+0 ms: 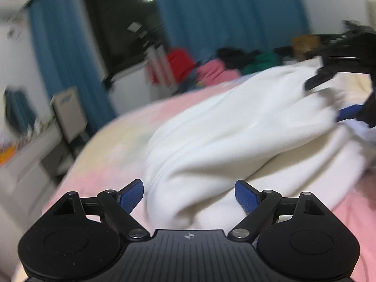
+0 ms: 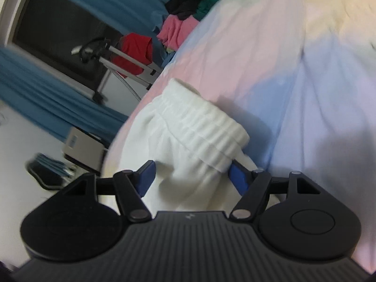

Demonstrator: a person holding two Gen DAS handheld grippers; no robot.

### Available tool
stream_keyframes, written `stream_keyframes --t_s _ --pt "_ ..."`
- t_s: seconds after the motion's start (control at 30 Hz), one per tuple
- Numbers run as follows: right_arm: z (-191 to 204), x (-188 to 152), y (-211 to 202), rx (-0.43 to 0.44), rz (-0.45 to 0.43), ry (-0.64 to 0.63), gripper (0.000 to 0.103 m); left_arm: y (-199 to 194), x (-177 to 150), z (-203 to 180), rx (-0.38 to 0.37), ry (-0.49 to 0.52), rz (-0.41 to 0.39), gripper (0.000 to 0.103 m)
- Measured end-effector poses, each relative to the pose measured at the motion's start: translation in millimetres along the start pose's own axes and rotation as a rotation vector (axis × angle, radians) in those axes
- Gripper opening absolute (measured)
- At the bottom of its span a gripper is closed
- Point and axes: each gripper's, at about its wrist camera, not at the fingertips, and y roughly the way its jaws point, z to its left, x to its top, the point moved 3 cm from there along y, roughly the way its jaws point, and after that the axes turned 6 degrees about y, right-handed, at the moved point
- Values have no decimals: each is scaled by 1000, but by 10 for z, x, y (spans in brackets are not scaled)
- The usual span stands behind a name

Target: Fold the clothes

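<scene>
A white garment (image 1: 223, 127) lies bunched on the pastel bed sheet (image 1: 98, 164). My left gripper (image 1: 189, 196) is open, its blue pads either side of a fold of the white cloth at the near end. My right gripper (image 2: 191, 176) is open around the garment's ribbed elastic waistband (image 2: 202, 127), the cloth lying between its jaws. The right gripper also shows at the right edge of the left wrist view (image 1: 329, 98), at the garment's far end. Both views are blurred.
A pile of pink, red, green and black clothes (image 1: 211, 68) sits at the far end of the bed. Blue curtains (image 1: 223, 11) and a dark window are behind. A metal rack (image 2: 127, 63) and a small appliance (image 2: 82, 148) stand beside the bed.
</scene>
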Motion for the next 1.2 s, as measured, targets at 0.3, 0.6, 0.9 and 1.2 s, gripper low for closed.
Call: stream_keyframes --t_s 0.3,0.6,0.9,1.2 --pt "160 32 -206 20 -129 -82 28 -83 -193 538 -72 -311 58 87" --pt "-144 -37 -108 -121 -121 -55 55 55 -247 693 -97 -479 51 85" --pt "-296 -151 103 -97 -4 -60 85 125 -351 931 -237 -719 5 38" --pt "-200 -309 64 6 84 -75 58 74 -299 1312 -241 -802 -53 31"
